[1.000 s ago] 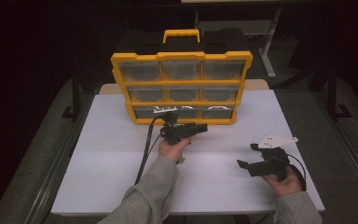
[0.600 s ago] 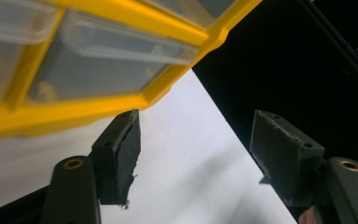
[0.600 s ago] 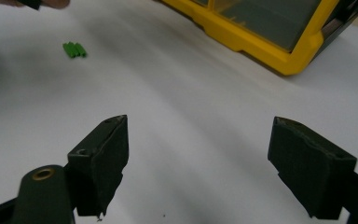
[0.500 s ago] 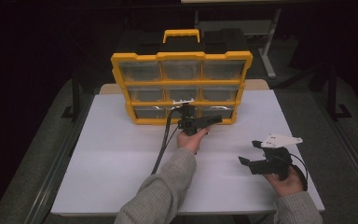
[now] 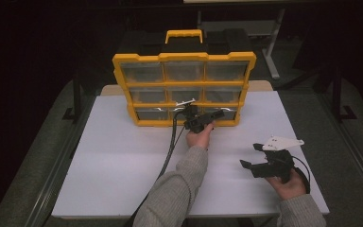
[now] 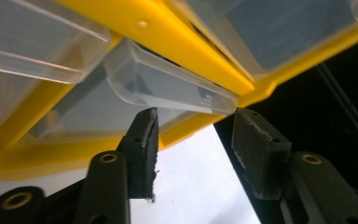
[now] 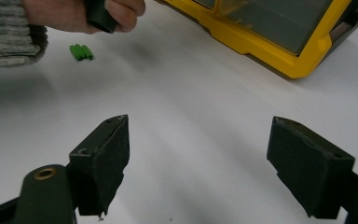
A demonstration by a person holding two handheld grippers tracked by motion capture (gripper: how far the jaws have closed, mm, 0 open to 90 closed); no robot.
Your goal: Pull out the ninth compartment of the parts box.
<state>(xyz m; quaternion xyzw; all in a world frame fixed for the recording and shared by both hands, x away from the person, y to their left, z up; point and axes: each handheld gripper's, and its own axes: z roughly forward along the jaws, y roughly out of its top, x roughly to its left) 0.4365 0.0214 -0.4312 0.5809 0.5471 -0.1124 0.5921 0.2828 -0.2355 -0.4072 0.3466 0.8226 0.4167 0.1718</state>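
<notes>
The right gripper (image 7: 198,163) rises from the bottom edge of the frame, its two black jaws standing wide apart with nothing between them but the bare white table (image 7: 191,93) beneath. At the upper left a hand (image 7: 81,14) in a grey knitted sleeve (image 7: 7,32) grips a black handle (image 7: 98,16), and just below it a small bundle of green pieces (image 7: 81,52) lies on the table. Across the upper right runs the lower corner of a yellow organizer case (image 7: 261,44), set on the table, with a clear drawer front (image 7: 279,16) showing inside its frame.
</notes>
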